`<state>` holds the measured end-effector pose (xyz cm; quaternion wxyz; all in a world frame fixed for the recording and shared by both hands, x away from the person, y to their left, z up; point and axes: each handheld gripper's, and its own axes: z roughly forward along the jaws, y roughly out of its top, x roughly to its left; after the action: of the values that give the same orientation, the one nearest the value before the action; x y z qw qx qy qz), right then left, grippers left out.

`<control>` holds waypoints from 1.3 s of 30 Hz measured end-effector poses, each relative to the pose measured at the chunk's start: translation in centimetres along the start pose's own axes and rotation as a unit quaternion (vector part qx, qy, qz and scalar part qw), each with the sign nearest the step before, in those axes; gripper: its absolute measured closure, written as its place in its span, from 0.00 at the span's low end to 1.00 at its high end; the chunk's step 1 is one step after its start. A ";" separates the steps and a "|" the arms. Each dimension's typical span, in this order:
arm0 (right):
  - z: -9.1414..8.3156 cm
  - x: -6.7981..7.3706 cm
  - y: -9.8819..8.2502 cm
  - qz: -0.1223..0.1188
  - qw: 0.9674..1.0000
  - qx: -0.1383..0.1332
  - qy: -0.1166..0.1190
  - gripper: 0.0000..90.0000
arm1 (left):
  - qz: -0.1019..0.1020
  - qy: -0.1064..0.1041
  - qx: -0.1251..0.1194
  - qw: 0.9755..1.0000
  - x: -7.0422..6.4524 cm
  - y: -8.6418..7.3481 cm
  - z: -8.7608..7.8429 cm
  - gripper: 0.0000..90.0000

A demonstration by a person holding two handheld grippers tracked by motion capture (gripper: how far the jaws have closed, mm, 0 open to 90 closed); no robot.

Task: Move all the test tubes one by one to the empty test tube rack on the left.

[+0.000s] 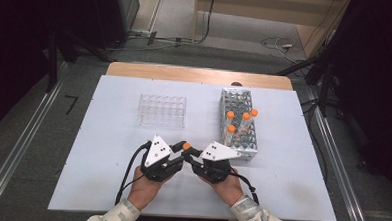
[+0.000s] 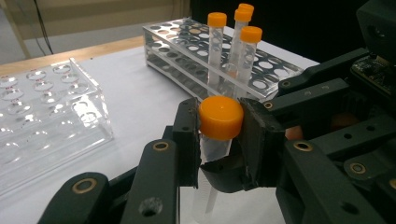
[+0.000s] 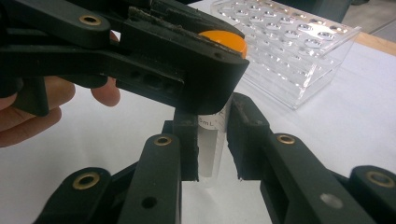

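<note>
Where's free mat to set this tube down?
Bare white mat left of the left hand-held gripper, and the strip between the clear rack and the tube rack. Crowded in front: both grippers meet on the tube, right hand-held gripper beside the tube rack.

White desk (image 1: 110, 187), wooden far edge; grey carpet floor (image 1: 27, 148); floor cables (image 1: 277, 43); dark surrounds.

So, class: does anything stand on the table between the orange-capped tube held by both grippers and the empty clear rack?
Nothing visible does. The tube is held up front, and only bare white table lies between it and the clear rack.
</note>
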<state>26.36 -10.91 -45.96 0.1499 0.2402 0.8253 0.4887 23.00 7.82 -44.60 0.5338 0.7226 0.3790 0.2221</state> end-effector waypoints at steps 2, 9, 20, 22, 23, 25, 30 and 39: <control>0.0 0.0 0.0 0.000 1.000 0.000 0.000 0.79 | 0.000 0.000 0.000 1.000 0.0 0.0 0.0 0.78; 0.0 0.0 0.0 -0.001 1.000 0.003 0.006 0.68 | -0.004 0.002 -0.009 1.000 0.2 0.1 -0.2 0.79; -0.4 -0.6 0.1 0.019 1.000 0.009 -0.001 0.38 | -0.020 0.031 -0.020 0.999 2.0 0.7 -0.5 0.79; -0.7 -0.6 0.1 0.018 1.000 0.007 -0.001 0.36 | -0.025 0.038 -0.022 0.999 2.5 0.8 -0.4 0.79; -0.8 -0.6 0.1 0.017 1.000 0.007 -0.002 0.36 | -0.029 0.042 -0.022 0.998 2.7 0.8 -0.4 0.79; -1.1 -0.7 0.1 0.018 1.000 0.006 -0.003 0.35 | -0.032 0.048 -0.022 0.998 3.2 0.9 -0.4 0.79; -1.9 -1.0 -0.1 0.022 1.000 0.004 -0.007 0.35 | -0.039 0.061 -0.023 0.997 4.2 1.1 -0.5 0.79; -3.4 -1.7 -0.5 0.037 0.999 -0.007 -0.020 0.35 | -0.047 0.076 -0.028 0.996 5.2 1.7 0.2 0.79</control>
<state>26.06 -14.54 -44.74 0.1502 0.2792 0.8091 0.4948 26.85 11.60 -43.50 0.5330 0.6704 0.4452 0.2614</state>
